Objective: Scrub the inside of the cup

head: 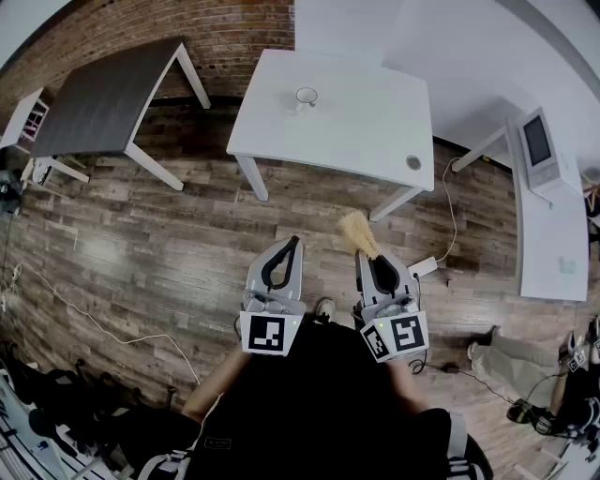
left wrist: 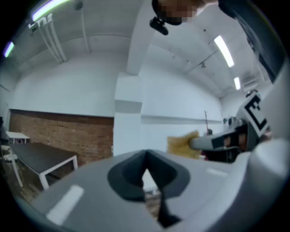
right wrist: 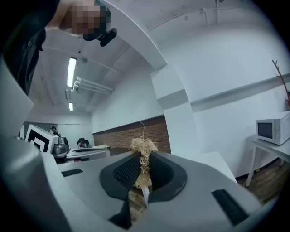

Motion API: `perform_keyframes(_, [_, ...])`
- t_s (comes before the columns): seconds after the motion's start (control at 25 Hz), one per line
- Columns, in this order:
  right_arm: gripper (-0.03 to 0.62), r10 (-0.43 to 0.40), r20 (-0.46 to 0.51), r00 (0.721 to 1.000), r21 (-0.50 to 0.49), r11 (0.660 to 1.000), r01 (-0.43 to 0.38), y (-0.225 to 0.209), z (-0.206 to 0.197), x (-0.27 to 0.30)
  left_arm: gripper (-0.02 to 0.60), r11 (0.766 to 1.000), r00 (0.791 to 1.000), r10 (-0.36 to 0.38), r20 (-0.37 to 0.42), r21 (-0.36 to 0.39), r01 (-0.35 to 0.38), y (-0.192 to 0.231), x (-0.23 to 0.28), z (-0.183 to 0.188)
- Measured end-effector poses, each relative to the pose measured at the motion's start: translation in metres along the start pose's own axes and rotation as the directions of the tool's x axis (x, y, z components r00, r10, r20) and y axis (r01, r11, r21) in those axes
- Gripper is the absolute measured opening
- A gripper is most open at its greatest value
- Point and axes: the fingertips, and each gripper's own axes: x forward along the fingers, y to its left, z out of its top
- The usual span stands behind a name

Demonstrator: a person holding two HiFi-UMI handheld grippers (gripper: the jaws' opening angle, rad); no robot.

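1. Two grippers are held side by side low in the head view, both pointing level into the room. The left gripper [head: 292, 246] and the right gripper [head: 370, 259] are near each other but apart.
2. The left jaws are pressed together and grip nothing. In the left gripper view the dark pads meet along one line.
3. The right jaws are clamped on a straw-coloured scrubber [head: 357, 232], a tuft of coarse fibres. In the right gripper view the fibres run down between the ribbed pads and bush out above the tips.
4. The cup [head: 307, 96] is small and pale, standing upright with its round mouth up. It sits on the white worktop [head: 366, 127], toward the far edge. It is well apart from both grippers and neither touches it.
5. The worktop stands on the wooden floor [head: 150, 244] ahead of the person, with a brick wall [head: 225, 28] behind it. A small round dark disc [head: 413, 162] lies near the worktop's near right corner.
6. A dark table [head: 103, 94] with white legs stands to the left of the worktop, near it but not touching.
7. A microwave [head: 538, 141] sits on a white counter [head: 553, 244] along the right side. A pale cable [head: 452, 211] runs across the floor between the worktop and that counter.
8. In the left gripper view the right gripper shows at the right edge, the scrubber sticking out ahead of it.
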Motion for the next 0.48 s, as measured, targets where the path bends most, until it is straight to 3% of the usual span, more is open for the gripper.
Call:
perform_keyframes(0.16, [0.031,-0.002,0.001,1.000,0.005,1.000,0.002,-0.0046,0.0001,-0.0066,0.003,1.000,0.999,-0.002,-0.033,-0.013,0.002,-0.0088,-0.0025,-0.0068])
perform_keyframes(0.48, [0.031,-0.004,0.013,1.000,0.007,1.000,0.004,-0.0034,0.0040,-0.0093,0.003,1.000,1.000,-0.009,-0.017,-0.025,0.008,-0.0126,-0.0027,-0.0044])
